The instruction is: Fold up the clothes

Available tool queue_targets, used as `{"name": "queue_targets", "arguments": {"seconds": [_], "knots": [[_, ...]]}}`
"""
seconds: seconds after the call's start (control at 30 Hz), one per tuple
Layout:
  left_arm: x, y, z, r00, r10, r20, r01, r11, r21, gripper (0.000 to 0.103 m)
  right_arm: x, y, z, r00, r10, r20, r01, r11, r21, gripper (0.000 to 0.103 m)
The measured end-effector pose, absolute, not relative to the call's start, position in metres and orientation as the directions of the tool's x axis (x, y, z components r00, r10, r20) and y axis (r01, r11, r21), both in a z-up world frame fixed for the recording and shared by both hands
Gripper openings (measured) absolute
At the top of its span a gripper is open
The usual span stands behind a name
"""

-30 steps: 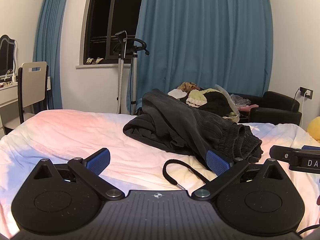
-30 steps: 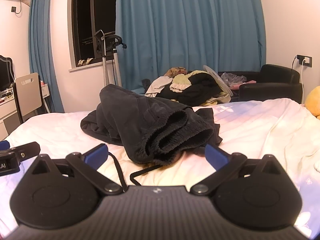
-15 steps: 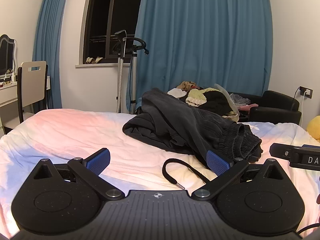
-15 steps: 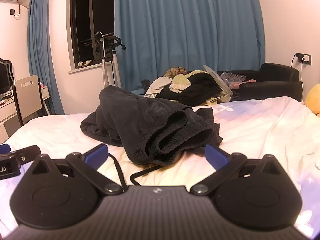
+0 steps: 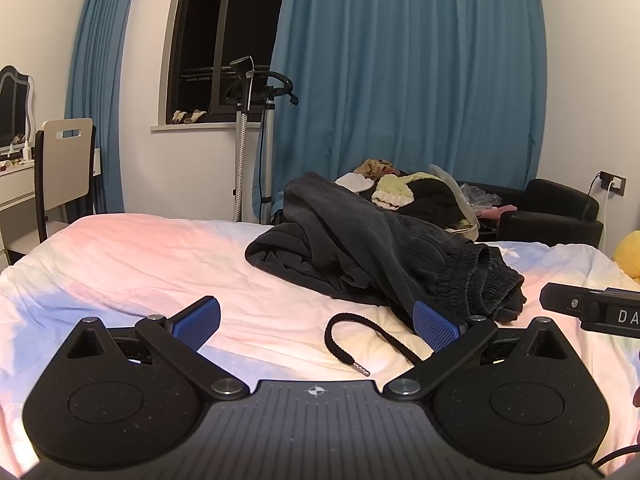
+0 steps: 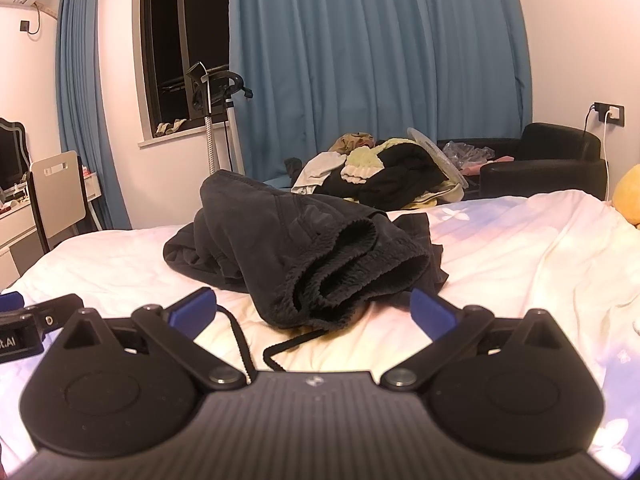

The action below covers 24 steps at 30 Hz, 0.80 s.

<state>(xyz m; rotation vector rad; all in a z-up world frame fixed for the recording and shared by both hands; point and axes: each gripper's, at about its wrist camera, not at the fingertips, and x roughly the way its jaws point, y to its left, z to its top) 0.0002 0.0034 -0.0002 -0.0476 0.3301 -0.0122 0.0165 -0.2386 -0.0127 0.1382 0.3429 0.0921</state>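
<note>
Dark grey sweatpants (image 5: 360, 248) lie crumpled on the bed (image 5: 140, 264), their elastic waistband (image 6: 352, 268) facing me. A black drawstring (image 5: 360, 340) trails from them across the sheet. My left gripper (image 5: 318, 320) hovers low over the bed, open and empty, with the drawstring lying between its blue pads (image 5: 198, 318). My right gripper (image 6: 314, 308) is open and empty too, just short of the waistband. Each gripper's tip shows at the edge of the other's view, the right gripper (image 5: 592, 308) and the left gripper (image 6: 28, 320).
A pile of other clothes (image 6: 384, 168) lies beyond the bed, next to a black armchair (image 6: 544, 164). A garment steamer stand (image 5: 256, 120) is by the window. A chair (image 5: 64, 168) and desk stand at left. A yellow plush (image 6: 626, 196) sits at far right.
Both grippers have shifted only slightly; the sweatpants look a touch lower in both views. Both remain open and the sweatpants lie as before.
</note>
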Motion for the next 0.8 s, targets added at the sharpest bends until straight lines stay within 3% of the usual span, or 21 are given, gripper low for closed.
{"name": "queue_targets", "arguments": {"seconds": [0.8], "knots": [[0.0031, -0.0019, -0.0076, 0.942, -0.048, -0.333, 0.034, 0.998, -0.050, 0.103, 0.0095, -0.2417, -0.0175, 0.984, 0.056, -0.170, -0.022, 0.981, 0.195, 0.103]]}}
